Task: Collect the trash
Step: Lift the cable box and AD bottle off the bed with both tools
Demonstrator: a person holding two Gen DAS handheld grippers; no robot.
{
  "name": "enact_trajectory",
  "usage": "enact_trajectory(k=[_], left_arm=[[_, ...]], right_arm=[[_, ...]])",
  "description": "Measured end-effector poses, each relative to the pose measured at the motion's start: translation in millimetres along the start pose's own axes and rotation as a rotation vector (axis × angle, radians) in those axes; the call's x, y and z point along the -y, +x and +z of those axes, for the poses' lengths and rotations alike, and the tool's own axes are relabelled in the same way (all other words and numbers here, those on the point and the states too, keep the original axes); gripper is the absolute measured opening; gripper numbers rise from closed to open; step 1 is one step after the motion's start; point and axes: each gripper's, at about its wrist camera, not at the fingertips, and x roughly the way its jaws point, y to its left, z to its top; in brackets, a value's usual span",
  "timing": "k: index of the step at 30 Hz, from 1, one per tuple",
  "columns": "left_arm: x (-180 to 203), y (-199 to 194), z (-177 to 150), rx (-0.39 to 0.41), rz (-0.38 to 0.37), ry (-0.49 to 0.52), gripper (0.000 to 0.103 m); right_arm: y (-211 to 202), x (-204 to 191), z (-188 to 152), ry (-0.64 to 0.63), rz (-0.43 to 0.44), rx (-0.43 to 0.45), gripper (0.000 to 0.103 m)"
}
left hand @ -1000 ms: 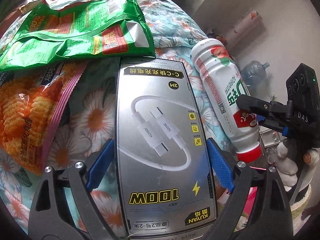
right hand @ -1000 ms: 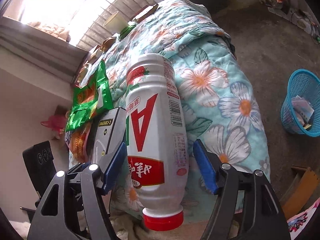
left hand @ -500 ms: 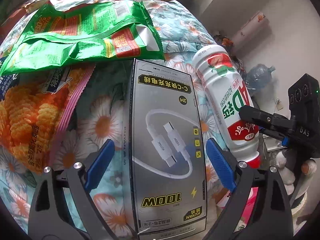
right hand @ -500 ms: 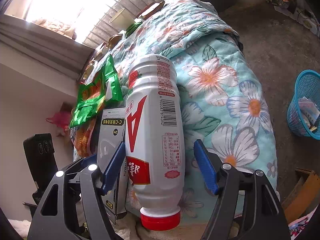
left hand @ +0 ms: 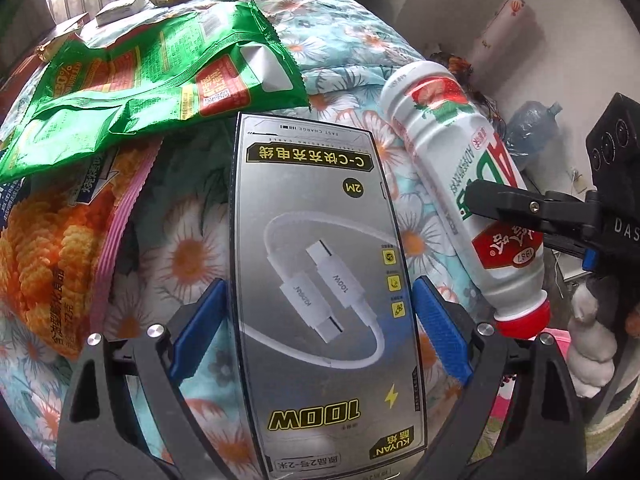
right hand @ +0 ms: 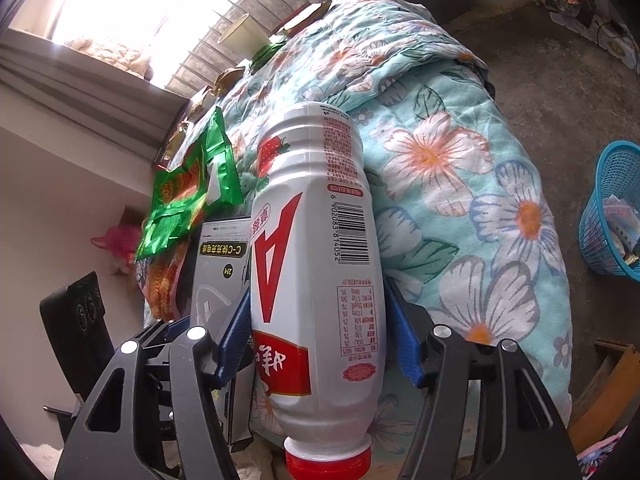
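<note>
Both grippers angled steeply down: right gripper (right hand: 318, 330) jaws closing around bottle (right hand: 316, 264), left gripper (left hand: 318, 330) jaws apart astride cable box (left hand: 320, 280).

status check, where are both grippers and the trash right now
Right gripper closing on white bottle, fingers at its sides. Left gripper open, straddling cable box on the quilt. Green wrapper overlaps box's far edge. Blue basket on floor.

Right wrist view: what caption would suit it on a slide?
Right gripper closing on a white red-capped bottle lying on a floral quilt.
</note>
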Motion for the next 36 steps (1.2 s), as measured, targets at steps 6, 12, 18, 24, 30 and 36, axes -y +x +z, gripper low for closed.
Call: enact_trajectory(k=[6, 12, 18, 24, 30, 36], left_arm=[[4.5, 5.5, 1.7, 0.017, 0.030, 0.017, 0.088], [10.0, 10.7, 1.5, 0.038, 0.078, 0.065, 0.088], [8.4, 8.5, -2.0, 0.055, 0.078, 0.070, 0.087], [8.7, 6.7, -3.0, 0.061, 0.080, 0.070, 0.086], [8.1, 4.4, -4.4, 0.065, 0.072, 0.069, 0.086], [8.5, 1.4, -5.5, 0.074, 0.067, 0.069, 0.086]], right_arm=[[-20.5, 13.3, -14.0, 0.048, -0.030, 0.021, 0.061], [-20.5, 9.2, -16.6, 0.022, -0.075, 0.029, 0.061], [-13.8, 9.3, -15.0, 0.033, -0.096, 0.033, 0.063], [-13.3, 13.0, -15.7, 0.058, -0.088, 0.040, 0.063], [-14.2, 15.9, -15.8, 0.076, -0.086, 0.051, 0.060], [-17.5, 17.4, -16.1, 0.091, -0.077, 0.065, 0.060]])
